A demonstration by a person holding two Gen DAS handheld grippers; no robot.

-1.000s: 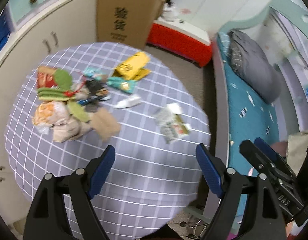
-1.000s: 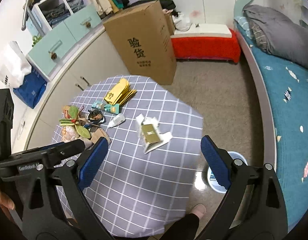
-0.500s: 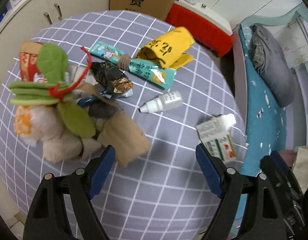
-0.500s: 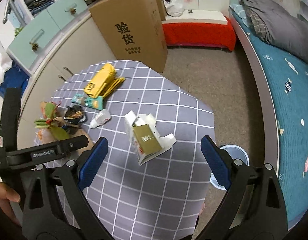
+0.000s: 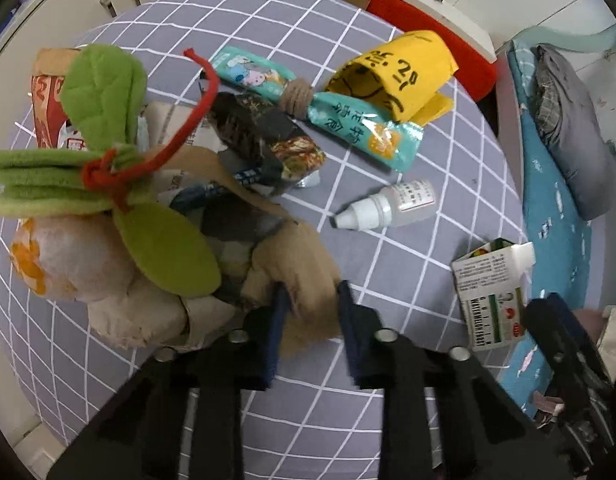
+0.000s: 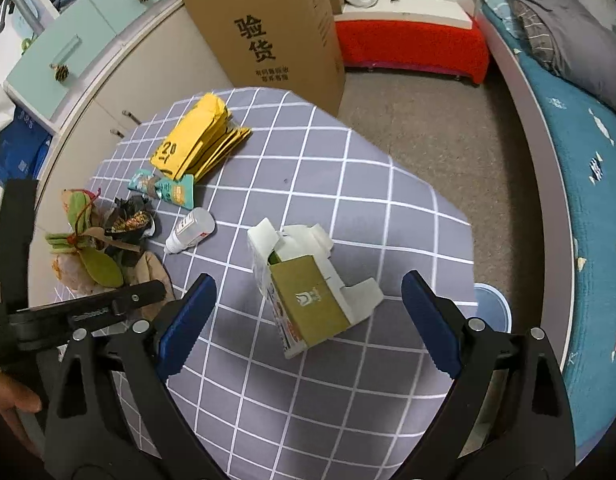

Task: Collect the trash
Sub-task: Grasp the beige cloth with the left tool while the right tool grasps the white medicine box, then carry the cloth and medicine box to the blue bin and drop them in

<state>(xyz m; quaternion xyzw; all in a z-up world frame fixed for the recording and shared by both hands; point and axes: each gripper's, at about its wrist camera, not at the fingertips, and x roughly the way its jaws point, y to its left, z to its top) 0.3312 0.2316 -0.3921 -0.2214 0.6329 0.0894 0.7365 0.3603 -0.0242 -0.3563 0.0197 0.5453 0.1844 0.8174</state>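
While the left tool [image 5: 309,312] closes its jaws on the tan crumpled paper [image 5: 304,280] at the pile's edge on the counter [image 5: 387,264], a shallow pinch may tear free. The right tool [image 6: 308,320] hangs wide open and empty above the torn carton [image 6: 308,292].

The near half of the table [image 6: 347,408] lies bare for a gripper to pass, while the torn carton [image 6: 308,292] blocks its middle, a trash pile [image 5: 148,208] crowds its left side, and a cardboard box [image 6: 268,28] walls the far edge.
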